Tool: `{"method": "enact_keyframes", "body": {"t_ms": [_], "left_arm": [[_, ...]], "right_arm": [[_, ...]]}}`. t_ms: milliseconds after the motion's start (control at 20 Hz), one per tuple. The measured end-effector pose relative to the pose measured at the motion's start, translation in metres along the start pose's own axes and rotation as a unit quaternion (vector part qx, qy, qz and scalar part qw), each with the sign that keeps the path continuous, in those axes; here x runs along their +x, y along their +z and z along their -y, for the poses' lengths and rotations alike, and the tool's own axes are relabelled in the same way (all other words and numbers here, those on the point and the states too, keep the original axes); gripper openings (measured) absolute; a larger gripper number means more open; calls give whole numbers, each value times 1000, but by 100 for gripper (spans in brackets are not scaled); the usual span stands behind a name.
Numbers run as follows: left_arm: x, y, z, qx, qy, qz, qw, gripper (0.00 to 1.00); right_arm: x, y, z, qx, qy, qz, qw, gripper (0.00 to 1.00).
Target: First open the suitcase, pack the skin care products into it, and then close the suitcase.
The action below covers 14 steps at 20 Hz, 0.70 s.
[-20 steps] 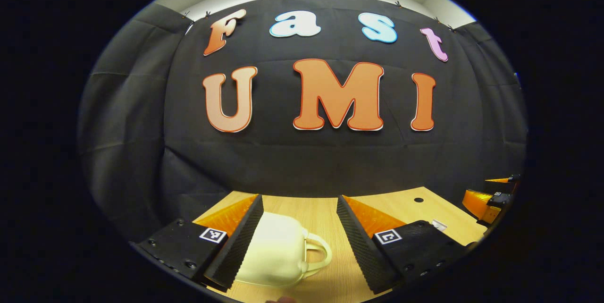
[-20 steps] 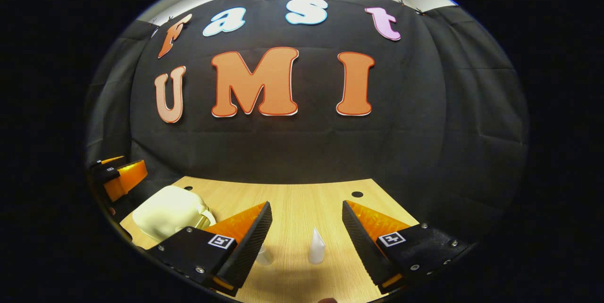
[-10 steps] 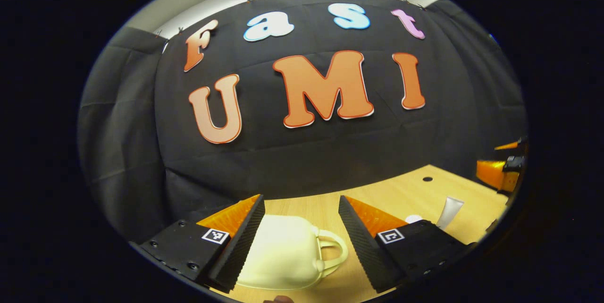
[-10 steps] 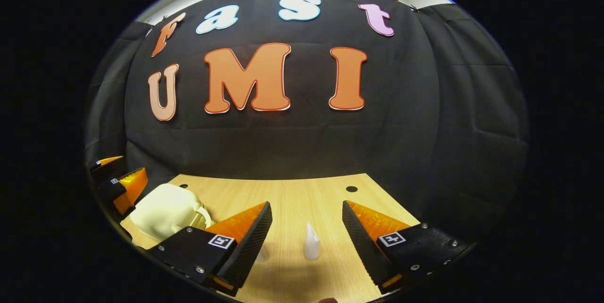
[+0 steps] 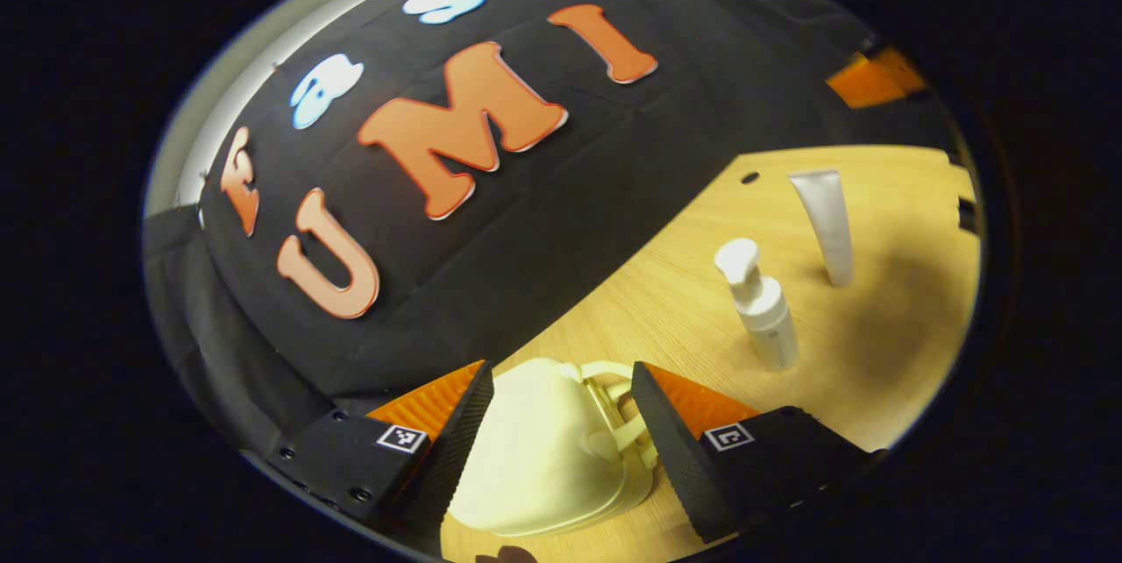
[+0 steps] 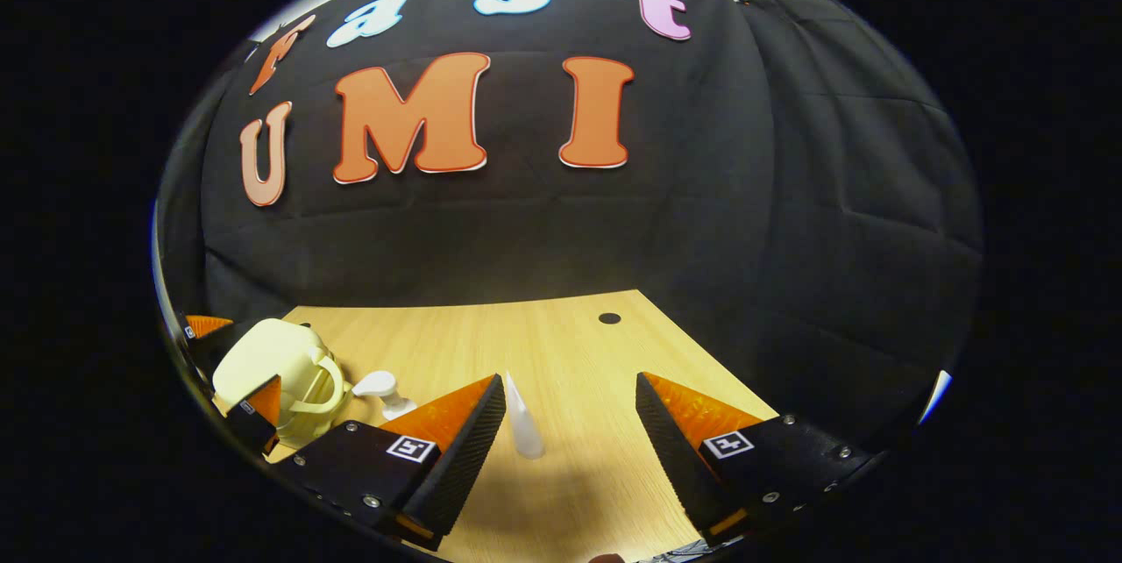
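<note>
A pale wooden bench (image 6: 561, 344) backed by black cloth carries a cream suitcase (image 5: 535, 458), between the spread left hand-held gripper (image 5: 561, 388); the right hand-held gripper (image 6: 570, 401) gapes too.

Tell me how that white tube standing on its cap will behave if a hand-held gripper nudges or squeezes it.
The white tube stands tall on a narrow cap, so a sideways nudge would probably tip it. Its body flattens toward the crimped top, which suggests soft plastic that likely gives under a squeeze. It looks smooth, so it may slip. The pump bottle stands close enough that a fall might reach it.
</note>
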State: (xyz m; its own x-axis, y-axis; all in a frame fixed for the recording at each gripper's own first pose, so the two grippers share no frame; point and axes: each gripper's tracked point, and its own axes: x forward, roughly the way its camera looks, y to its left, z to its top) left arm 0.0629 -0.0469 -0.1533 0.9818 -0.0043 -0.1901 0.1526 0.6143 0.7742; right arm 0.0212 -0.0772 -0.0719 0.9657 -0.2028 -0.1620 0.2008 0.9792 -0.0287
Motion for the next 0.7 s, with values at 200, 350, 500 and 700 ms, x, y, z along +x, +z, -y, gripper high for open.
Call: {"method": "enact_keyframes", "body": {"t_ms": [200, 350, 500, 700], "left_arm": [[13, -29, 17, 79, 1, -25, 997, 99], [27, -51, 24, 121, -2, -56, 991, 99], [45, -61, 33, 162, -5, -74, 984, 99], [64, -75, 44, 189, -21, -96, 977, 98]], "right_arm": [[3, -22, 30, 12, -29, -24, 999, 95], [7, -39, 46, 19, -45, -46, 998, 95], [9, -48, 54, 32, -56, -59, 996, 95], [10, -54, 62, 37, -70, -66, 995, 95]]}}
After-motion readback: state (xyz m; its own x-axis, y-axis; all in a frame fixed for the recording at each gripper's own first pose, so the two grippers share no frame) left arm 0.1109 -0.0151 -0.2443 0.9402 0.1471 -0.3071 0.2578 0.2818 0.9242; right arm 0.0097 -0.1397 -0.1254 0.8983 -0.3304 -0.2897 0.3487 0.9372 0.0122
